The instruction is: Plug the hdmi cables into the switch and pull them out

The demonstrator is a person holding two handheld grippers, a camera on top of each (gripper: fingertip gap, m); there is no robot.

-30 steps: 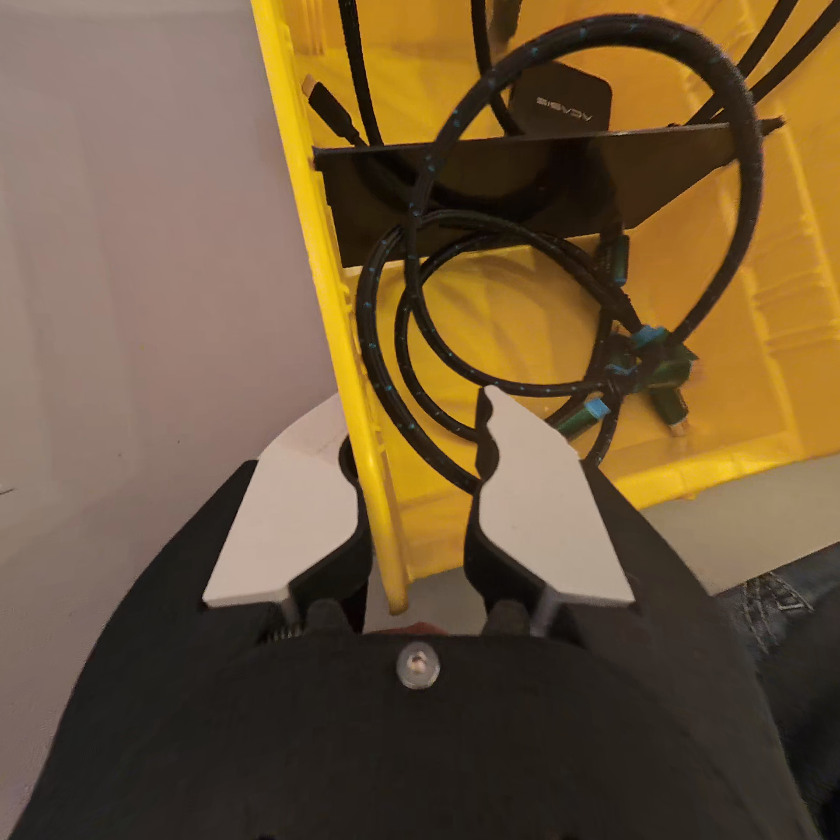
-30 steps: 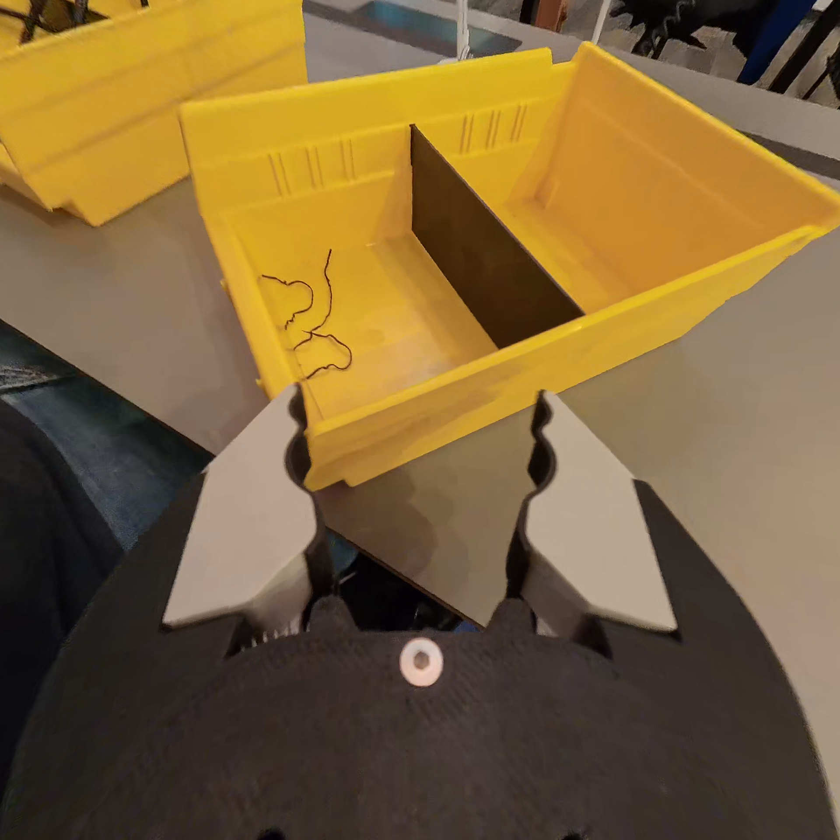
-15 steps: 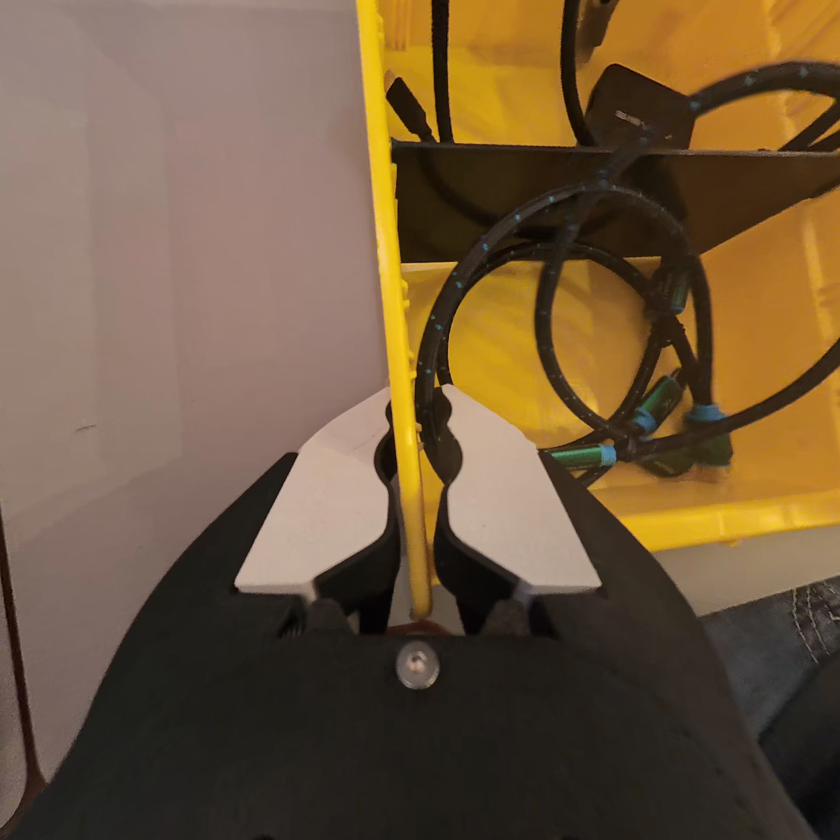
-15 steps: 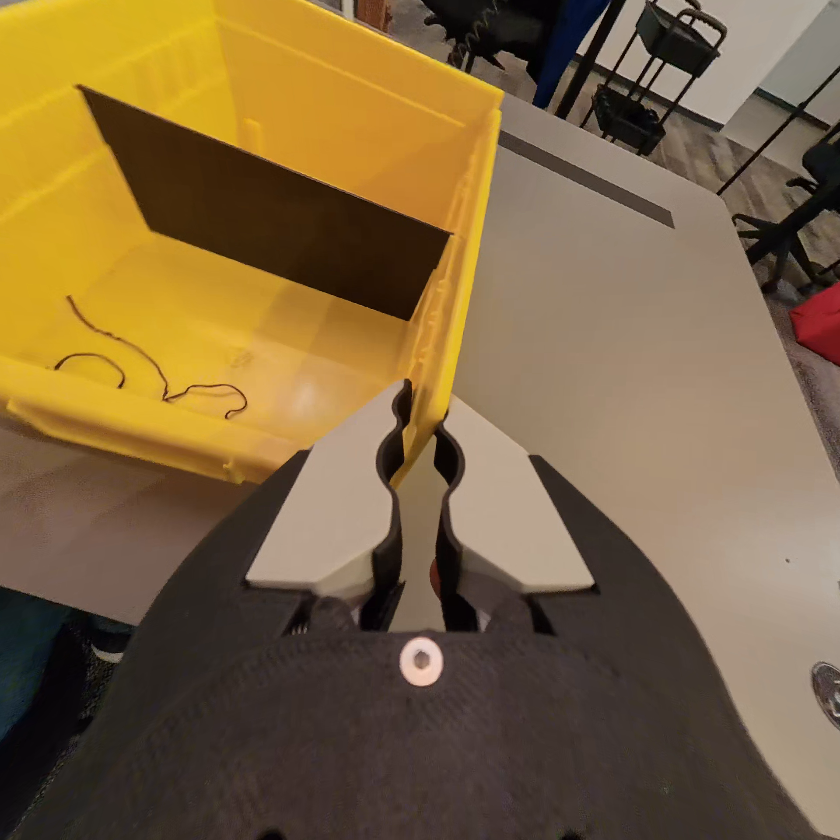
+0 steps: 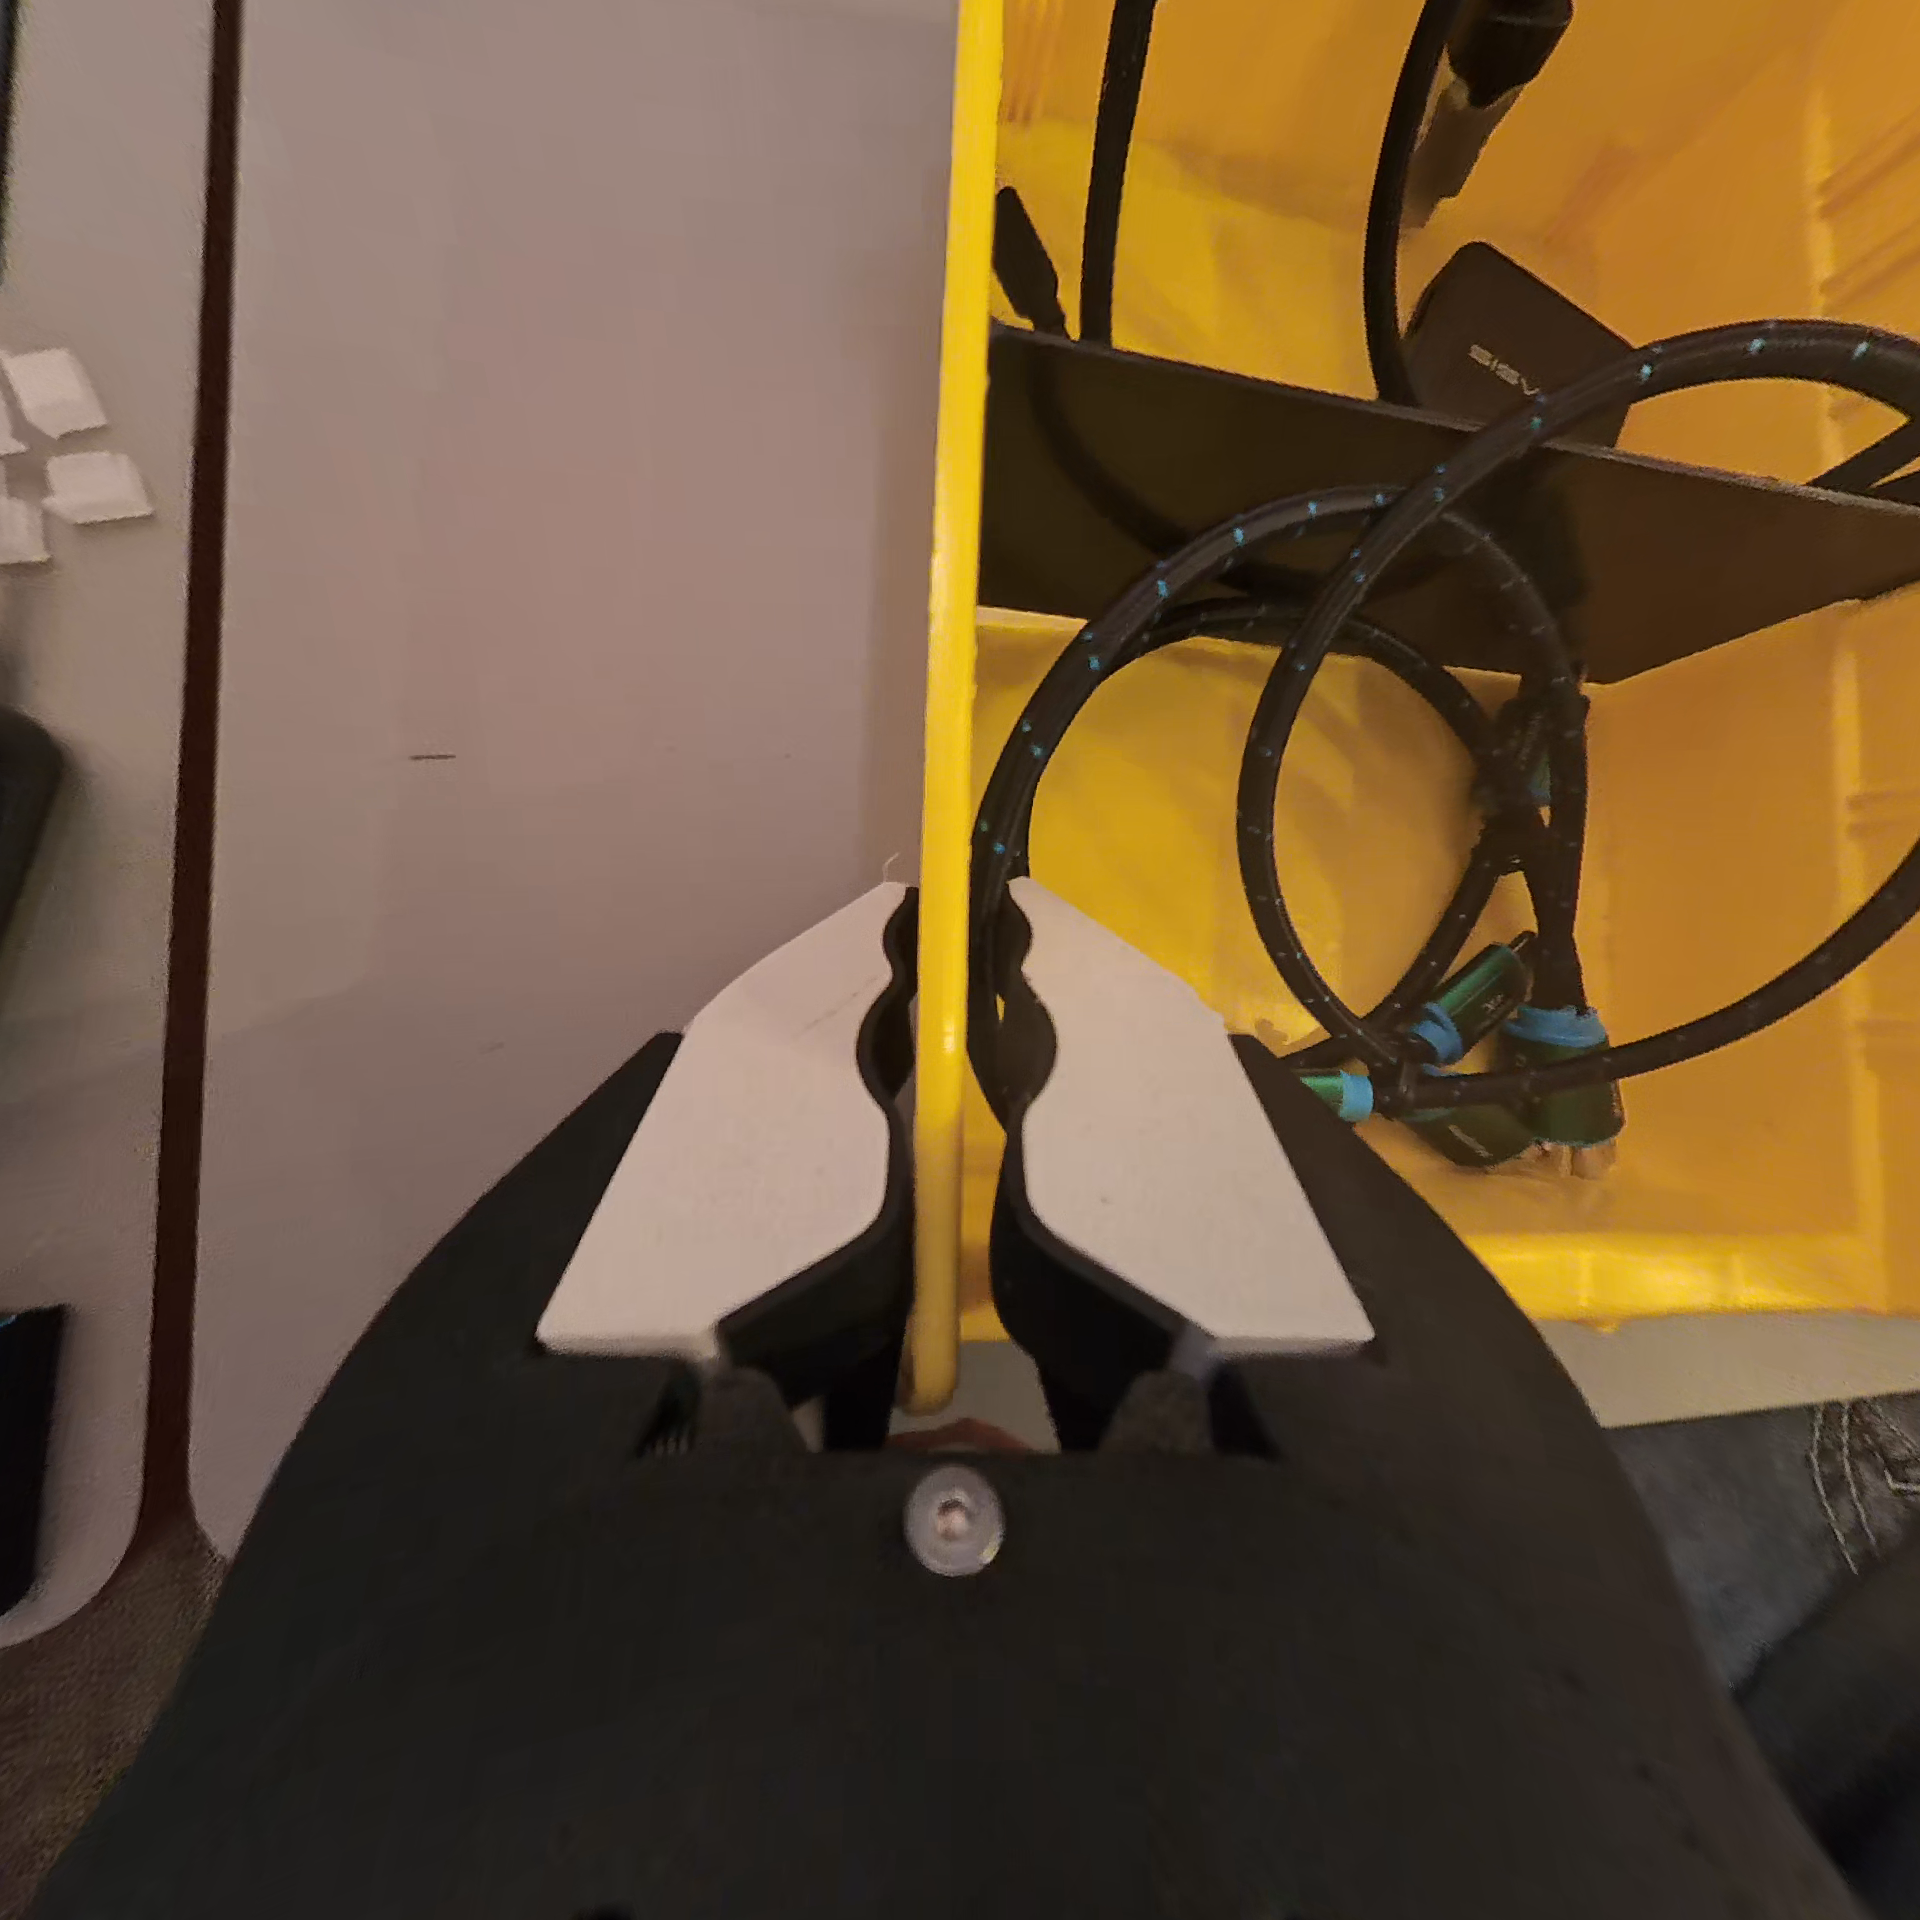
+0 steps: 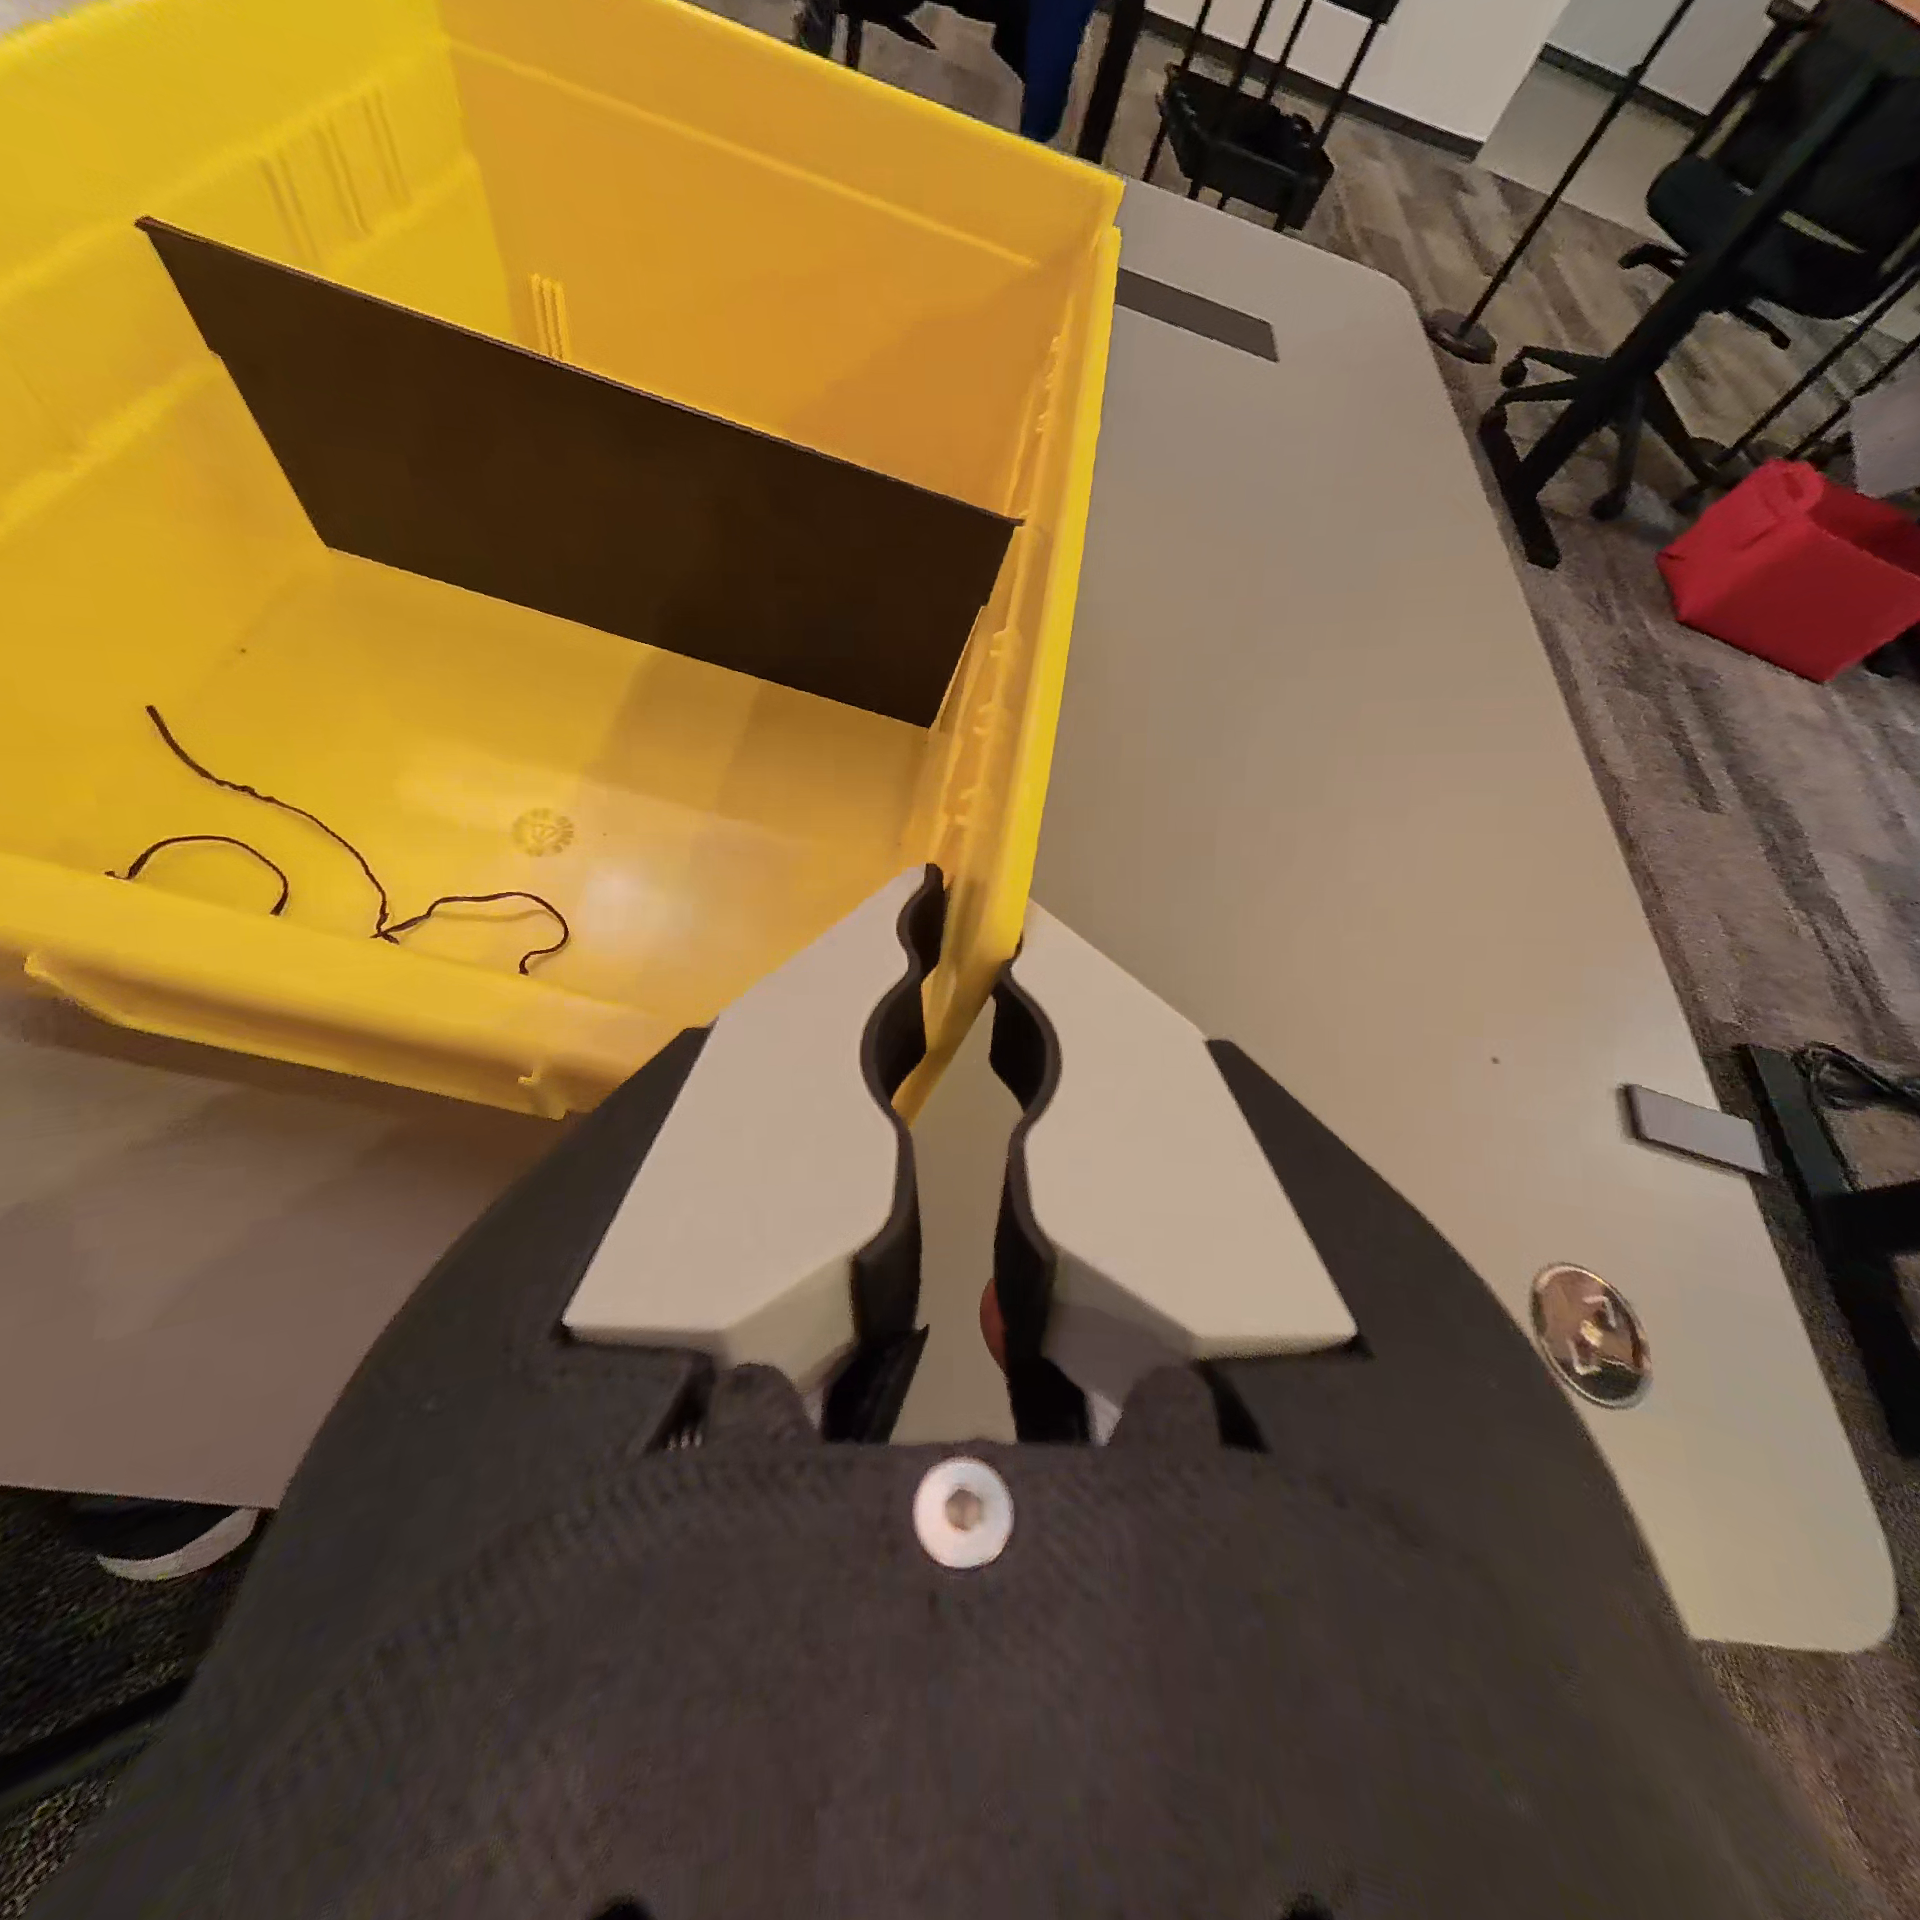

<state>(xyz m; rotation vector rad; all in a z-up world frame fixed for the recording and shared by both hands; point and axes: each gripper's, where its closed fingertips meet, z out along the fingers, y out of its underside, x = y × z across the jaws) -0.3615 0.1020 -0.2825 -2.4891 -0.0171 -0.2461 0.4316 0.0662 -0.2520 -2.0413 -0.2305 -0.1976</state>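
The left gripper (image 5: 961,914) is closed onto the left wall of the cable bin (image 5: 951,520), one finger inside, one outside. The braided HDMI cables (image 5: 1299,748) coil in its near compartment, the black switch (image 5: 1496,332) beyond the black divider (image 5: 1195,457). Bare table (image 5: 571,520) lies left. The right gripper (image 6: 971,914) is pinched on the near right corner of the second bin (image 6: 1060,623), with open table to its right.
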